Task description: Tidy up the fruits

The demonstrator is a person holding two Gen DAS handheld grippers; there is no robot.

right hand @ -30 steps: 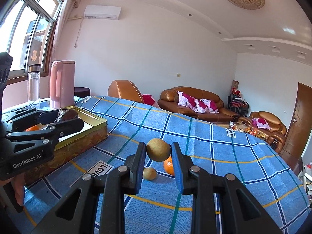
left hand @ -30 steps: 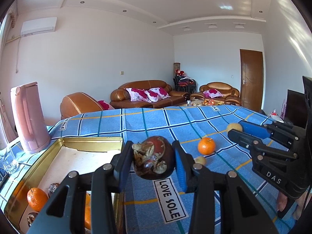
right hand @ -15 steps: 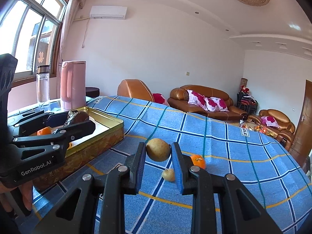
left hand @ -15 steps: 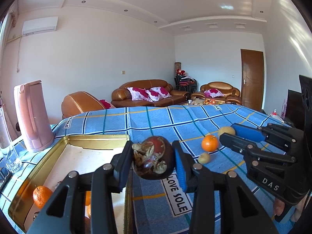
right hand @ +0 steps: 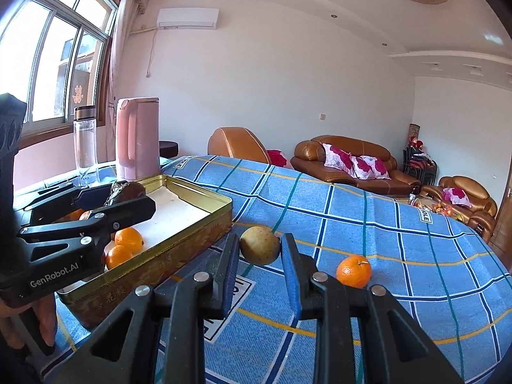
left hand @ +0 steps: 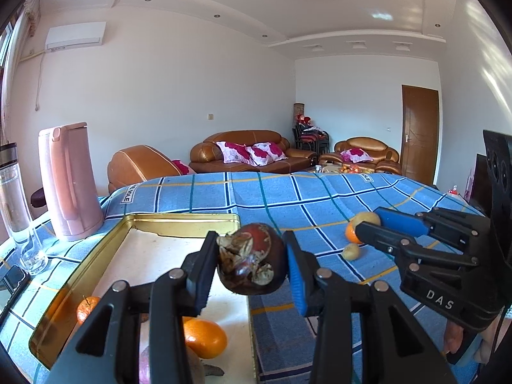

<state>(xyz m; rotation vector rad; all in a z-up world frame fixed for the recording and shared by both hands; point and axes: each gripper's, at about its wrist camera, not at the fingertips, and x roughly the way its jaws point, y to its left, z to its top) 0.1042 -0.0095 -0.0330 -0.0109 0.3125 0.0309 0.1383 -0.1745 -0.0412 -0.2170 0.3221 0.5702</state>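
My left gripper (left hand: 250, 247) is shut on a dark red-brown fruit (left hand: 252, 272) with a dried, flaky top, held above the right rim of a golden tin tray (left hand: 179, 220). In the tray lie oranges (left hand: 204, 337) and a darker fruit, partly hidden by my fingers. My right gripper (right hand: 260, 240) is shut on a round yellow-brown fruit (right hand: 260, 251), held above the blue checked cloth just right of the tray (right hand: 192, 224). One orange (right hand: 353, 271) lies on the cloth to the right. A small yellowish fruit (left hand: 351, 251) lies near it.
A pink kettle (left hand: 68, 182), a clear bottle (left hand: 12, 198), a glass (left hand: 32, 257) and a phone (left hand: 11, 283) stand left of the tray. The blue cloth (right hand: 368, 224) stretches far back and right. Brown sofas stand beyond the table. A hand (right hand: 38, 323) grips the left tool.
Both grippers have moved left with their fruits. The dark fruit now hangs over the tray's right rim, and the yellow-brown fruit is closer to the tray. The small yellowish fruit has left the right wrist view.
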